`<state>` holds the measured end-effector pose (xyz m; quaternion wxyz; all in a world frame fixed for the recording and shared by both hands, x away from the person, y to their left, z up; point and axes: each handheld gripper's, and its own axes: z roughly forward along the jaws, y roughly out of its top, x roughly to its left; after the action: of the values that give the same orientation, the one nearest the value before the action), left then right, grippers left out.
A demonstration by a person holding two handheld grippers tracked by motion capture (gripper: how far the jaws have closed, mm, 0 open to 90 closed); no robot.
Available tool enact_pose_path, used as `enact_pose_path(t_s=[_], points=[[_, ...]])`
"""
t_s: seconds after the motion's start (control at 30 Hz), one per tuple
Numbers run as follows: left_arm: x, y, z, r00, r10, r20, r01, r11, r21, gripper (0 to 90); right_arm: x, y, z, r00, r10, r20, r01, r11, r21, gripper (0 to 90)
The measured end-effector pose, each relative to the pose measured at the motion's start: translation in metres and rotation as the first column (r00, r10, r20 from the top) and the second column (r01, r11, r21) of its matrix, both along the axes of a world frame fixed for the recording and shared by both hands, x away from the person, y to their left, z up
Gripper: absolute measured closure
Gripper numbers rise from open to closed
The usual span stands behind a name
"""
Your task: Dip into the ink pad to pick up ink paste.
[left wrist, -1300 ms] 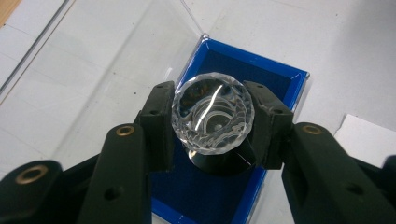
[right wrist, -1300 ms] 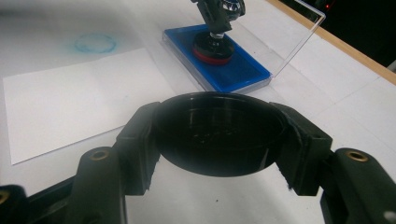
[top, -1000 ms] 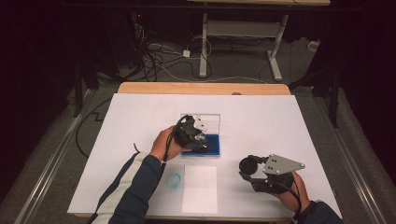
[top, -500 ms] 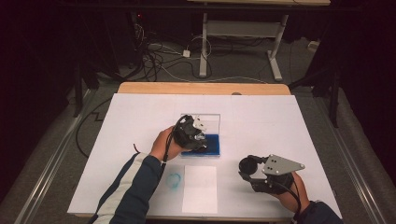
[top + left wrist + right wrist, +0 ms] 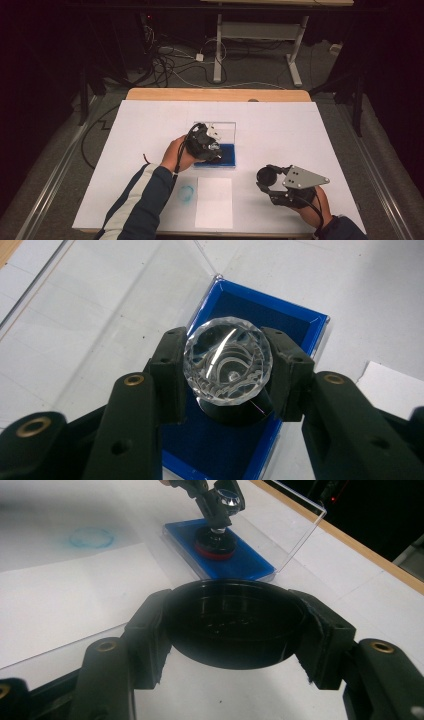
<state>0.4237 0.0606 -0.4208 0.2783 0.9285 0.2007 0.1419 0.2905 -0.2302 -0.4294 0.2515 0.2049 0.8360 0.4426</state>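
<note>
Stamp's crystal knob pinched in left tongs, black round cap in right tongs.

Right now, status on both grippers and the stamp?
Left gripper shut on clear faceted crystal stamp knob, stamp base on blue ink pad. Right gripper shut on round black cap. Nothing in the way.

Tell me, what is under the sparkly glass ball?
Under the glass ball sits a round black stamp base with a red rim, pressed on the blue ink pad. Its underside is hidden.

left claw: clamped, tilted down | right claw: clamped (hand low, level)
</note>
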Motion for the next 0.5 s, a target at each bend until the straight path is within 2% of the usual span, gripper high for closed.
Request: enact_pose_path(t_s=[0.13,0.27,0.37,0.5], points=[[0.0,0.0003,-0.0003,1.0,-0.002,0.002,0.002,1.0,-0.004,54.8,0.0011,-0.0004,-0.0002,1.0,-0.003,-0.002,0.003,1.0,0.001,38.7],[-0.0009,-0.0016,-0.0002,0.9998,-0.011,0.016,0.011,0.9998,0.014,54.8,0.0025,-0.0011,-0.0007,1.0,-0.002,-0.006,0.002,1.0,0.004,38.7],[0.0007,0.0006,-0.0009,1.0,-0.008,0.001,0.008,0.9999,-0.008,54.8,0.0024,-0.0011,-0.0008,1.0,-0.001,-0.008,0.001,1.0,0.005,38.6],[0.0005,-0.0001,-0.0011,0.9999,-0.009,0.007,0.009,0.9999,-0.007,54.8,0.0021,-0.0017,-0.0005,1.0,-0.003,-0.006,0.003,1.0,0.002,38.6]])
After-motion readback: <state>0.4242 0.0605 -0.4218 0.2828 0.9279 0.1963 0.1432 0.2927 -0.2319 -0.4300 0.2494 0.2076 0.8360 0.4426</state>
